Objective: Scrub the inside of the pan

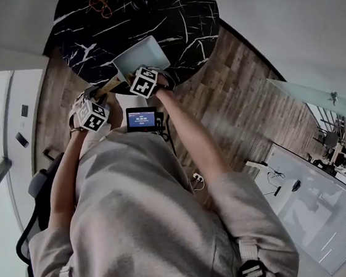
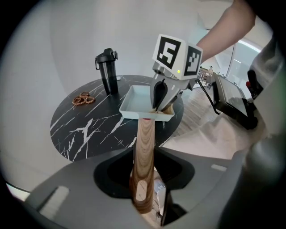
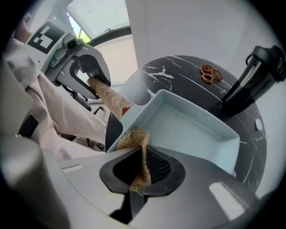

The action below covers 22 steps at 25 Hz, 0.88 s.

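Two tools are sharing the job: the left gripper (image 2: 144, 181) is clamping the wooden handle (image 2: 145, 143), steadying the pale pan (image 3: 192, 127) over the 6 o'clock edge of the marble table (image 2: 89, 129), while the right gripper (image 3: 142, 172) is pinching a tan scouring pad (image 3: 133, 136) at the pan's 8 o'clock corner. Scrubbing seems to be starting; the next stroke is calling for pressure across the floor toward 2 o'clock

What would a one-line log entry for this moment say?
left gripper: shut on wooden handle | right gripper: shut on scrub pad | scrub pad: at corner of pan by handle
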{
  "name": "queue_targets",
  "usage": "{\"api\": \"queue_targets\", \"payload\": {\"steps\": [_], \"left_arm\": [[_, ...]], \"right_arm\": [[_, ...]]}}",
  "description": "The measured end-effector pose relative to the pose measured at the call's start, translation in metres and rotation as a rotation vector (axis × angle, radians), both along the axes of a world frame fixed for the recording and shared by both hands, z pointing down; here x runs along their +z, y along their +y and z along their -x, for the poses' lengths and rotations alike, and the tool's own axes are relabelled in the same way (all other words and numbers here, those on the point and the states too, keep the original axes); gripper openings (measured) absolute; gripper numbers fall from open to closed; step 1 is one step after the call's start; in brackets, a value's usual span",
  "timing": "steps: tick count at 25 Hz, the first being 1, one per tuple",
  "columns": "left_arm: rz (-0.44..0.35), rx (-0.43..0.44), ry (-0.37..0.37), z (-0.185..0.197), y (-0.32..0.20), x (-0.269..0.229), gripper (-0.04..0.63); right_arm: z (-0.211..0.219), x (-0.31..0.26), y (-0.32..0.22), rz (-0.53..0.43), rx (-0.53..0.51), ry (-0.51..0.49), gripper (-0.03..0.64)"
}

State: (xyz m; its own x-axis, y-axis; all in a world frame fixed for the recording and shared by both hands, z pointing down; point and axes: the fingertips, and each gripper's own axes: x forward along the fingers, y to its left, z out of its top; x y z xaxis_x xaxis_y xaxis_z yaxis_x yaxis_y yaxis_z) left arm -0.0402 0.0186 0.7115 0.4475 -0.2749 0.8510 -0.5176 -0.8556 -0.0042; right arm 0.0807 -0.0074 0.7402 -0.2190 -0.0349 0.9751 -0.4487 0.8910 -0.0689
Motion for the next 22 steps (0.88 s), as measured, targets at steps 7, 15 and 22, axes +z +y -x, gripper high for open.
{"api": "queue_targets", "payload": {"steps": [7, 15, 22], "left_arm": [[0.001, 0.023, 0.008, -0.001, 0.003, -0.001, 0.143], [0.002, 0.046, 0.031, -0.003, 0.005, -0.001, 0.138], [0.000, 0.049, 0.025, -0.003, 0.007, -0.001, 0.137]], "right_arm": [[-0.005, -0.036, -0.005, 0.013, 0.174, -0.146, 0.040], [-0.042, -0.077, -0.029, -0.113, 0.312, -0.217, 0.040], [-0.107, -0.078, -0.072, -0.307, 0.327, -0.046, 0.040]]}}
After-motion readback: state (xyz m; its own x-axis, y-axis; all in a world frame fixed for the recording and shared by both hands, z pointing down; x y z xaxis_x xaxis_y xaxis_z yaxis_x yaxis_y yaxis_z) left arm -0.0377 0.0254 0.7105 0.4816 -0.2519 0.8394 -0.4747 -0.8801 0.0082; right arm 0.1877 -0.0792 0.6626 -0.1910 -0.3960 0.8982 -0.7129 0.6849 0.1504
